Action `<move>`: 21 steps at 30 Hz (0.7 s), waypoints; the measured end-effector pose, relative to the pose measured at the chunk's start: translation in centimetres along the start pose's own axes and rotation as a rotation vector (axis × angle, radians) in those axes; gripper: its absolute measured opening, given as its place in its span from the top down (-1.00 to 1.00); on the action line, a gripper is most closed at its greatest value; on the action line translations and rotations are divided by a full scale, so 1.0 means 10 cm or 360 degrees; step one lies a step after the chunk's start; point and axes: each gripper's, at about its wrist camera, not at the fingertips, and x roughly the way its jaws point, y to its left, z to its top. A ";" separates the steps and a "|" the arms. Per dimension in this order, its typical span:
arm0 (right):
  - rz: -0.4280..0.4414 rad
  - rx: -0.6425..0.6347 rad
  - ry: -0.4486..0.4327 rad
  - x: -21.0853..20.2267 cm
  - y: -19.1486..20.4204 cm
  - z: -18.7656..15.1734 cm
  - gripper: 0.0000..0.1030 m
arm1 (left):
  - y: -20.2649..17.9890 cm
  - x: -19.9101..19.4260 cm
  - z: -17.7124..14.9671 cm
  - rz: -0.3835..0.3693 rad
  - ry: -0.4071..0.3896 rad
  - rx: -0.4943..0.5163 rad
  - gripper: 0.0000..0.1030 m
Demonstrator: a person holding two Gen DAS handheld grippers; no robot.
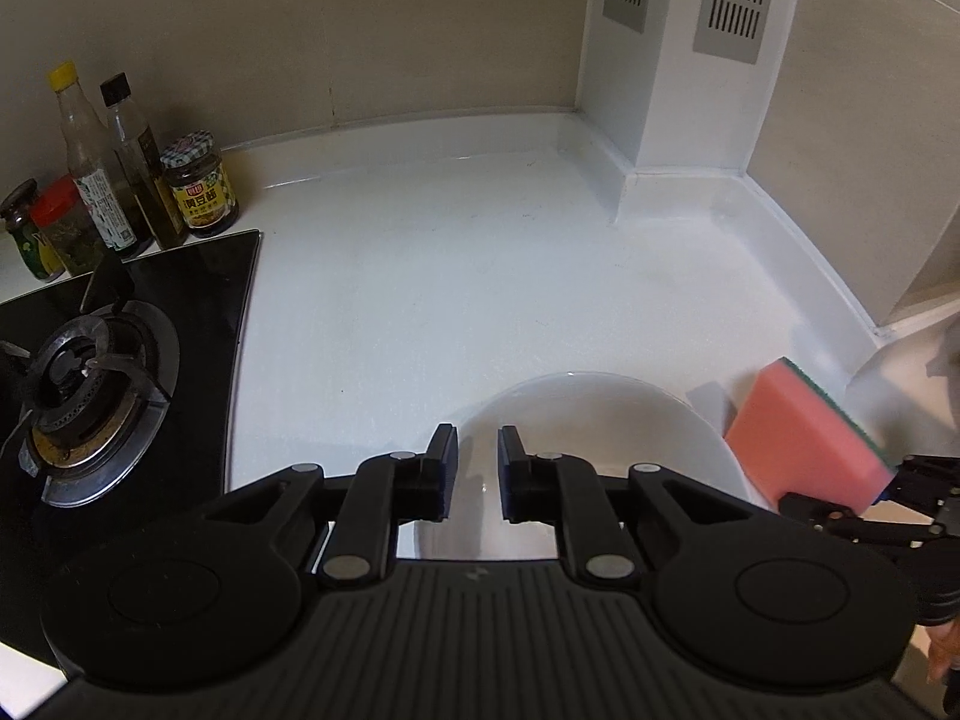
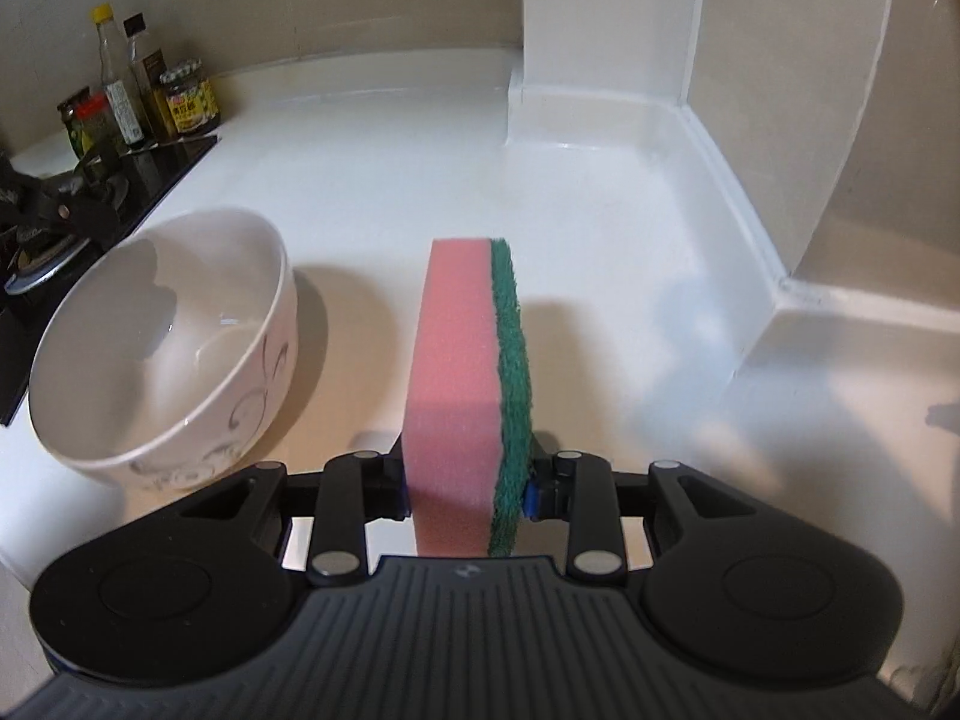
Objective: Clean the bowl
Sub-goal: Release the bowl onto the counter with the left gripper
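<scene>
Pinching a sponge [image 2: 465, 402] between its two fingers, the right gripper [image 2: 467, 489] is holding it on edge above the white counter [image 2: 420, 168], the pink foam on the left and the green scouring layer on the right. Both pads are pressing into the sponge's sides, so this gripper is clamped firmly on it.

The bowl [image 2: 162, 348], white with a grey swirl pattern on its outer wall, is sitting near the counter's front edge, just beside the black stove [image 2: 174, 159] at the counter's left end. It is looking tilted in the right wrist view, its opening facing up and towards the sponge, which is hanging close by on its right without touching it.

The left gripper [image 1: 478, 474] is hovering over the bowl [image 1: 600, 438], its fingers a little apart with nothing pressed between them; the bowl's near rim is lying under the gap, but whether a finger is touching the rim I cannot tell. In this view the sponge [image 1: 810, 432] is showing at the right, beyond the bowl's far side.

At the back left corner of the counter, behind the stove, bottles [image 1: 90, 162] and jars [image 1: 201, 186] are standing close together against the wall.
</scene>
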 end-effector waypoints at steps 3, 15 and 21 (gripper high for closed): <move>0.0007 0.0005 0.0022 0.03 -0.02 -0.03 0.46 | -0.02 -0.07 -0.05 -0.0006 -0.0005 0.0003 0.67; 0.0005 -0.0078 -0.0008 -0.01 0.02 -0.15 0.45 | -0.05 -0.17 -0.26 0.0014 0.0031 0.0005 0.65; -0.0008 -0.0073 -0.0076 -0.12 0.06 -0.20 0.45 | -0.10 -0.24 -0.28 0.0035 0.0012 0.0041 0.65</move>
